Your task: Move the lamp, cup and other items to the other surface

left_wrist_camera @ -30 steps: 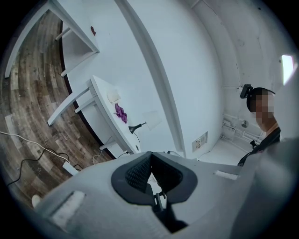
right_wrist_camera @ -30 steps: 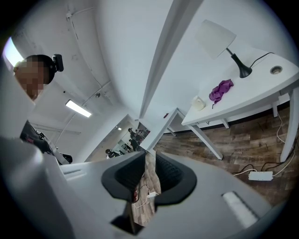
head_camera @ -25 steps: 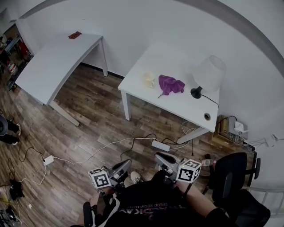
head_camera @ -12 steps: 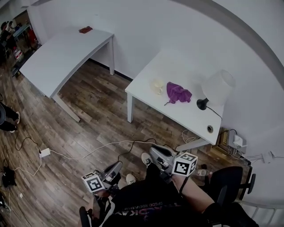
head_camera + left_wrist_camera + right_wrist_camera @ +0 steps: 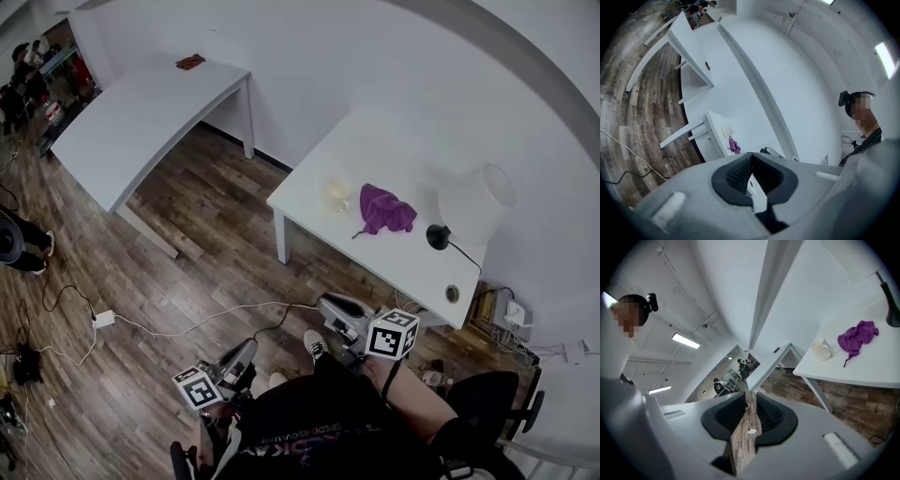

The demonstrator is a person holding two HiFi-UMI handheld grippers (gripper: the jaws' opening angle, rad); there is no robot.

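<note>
A white table holds a cream cup, a crumpled purple cloth and a lamp with a white shade and a black base. The right gripper view shows the cup and cloth ahead to the right. In the left gripper view they are small: the cup and the cloth. A second white table stands far left with a small red-brown item on it. My left gripper and right gripper hang over the floor, short of the lamp table. Each shows a narrow gap with nothing in it.
White cables and a power adapter lie on the wood floor in front of me. An office chair stands at the lower right, and plugs and boxes sit by the wall. People and clutter are at the far left.
Both grippers have moved over the floor, the right one further toward the lamp table. The camera has shifted, so both tables sit lower and further right in view. Jaw gaps look unchanged.
</note>
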